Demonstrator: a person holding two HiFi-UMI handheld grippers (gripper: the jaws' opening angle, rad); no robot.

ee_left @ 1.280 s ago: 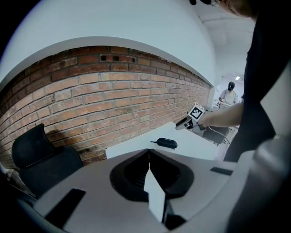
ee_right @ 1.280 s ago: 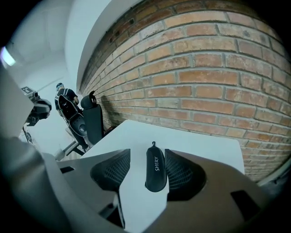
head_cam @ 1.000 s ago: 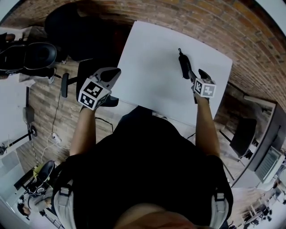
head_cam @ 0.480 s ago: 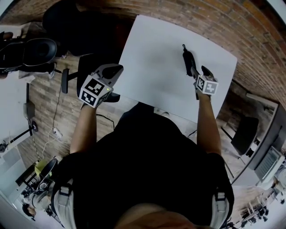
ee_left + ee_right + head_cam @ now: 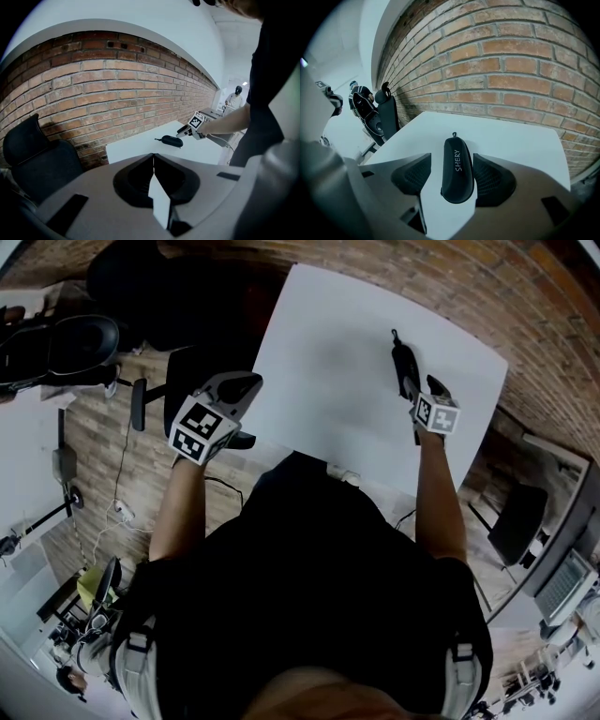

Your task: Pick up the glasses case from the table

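Brick wall (image 5: 525,61) runs behind a white table (image 5: 328,362). A black office chair (image 5: 37,159) sits off the table's left corner, on the wood floor. The person stands at the near edge in a black top, both forearms bare. Right arm is stretched forward across the near right part of the table. Its right gripper (image 5: 419,390) pitches down toward the tabletop, marker cube facing up. Left arm is bent at the elbow and held out wide of the table. The left gripper (image 5: 239,390) hangs over the chair beside the table's left edge, angled forward and down, touching nothing. In the left gripper view its jaws are closed flat against each other with nothing between them. The right gripper's jaws are opening, with the glasses case (image 5: 457,161) between them. White table shows between the case and the left pad. The right pad sits right at the case's edge, contact not clear. The case is black with white "SHERY" lettering. It lies flat on the table's right side near the wall, long axis in line with the gripper, small loop at the far end.
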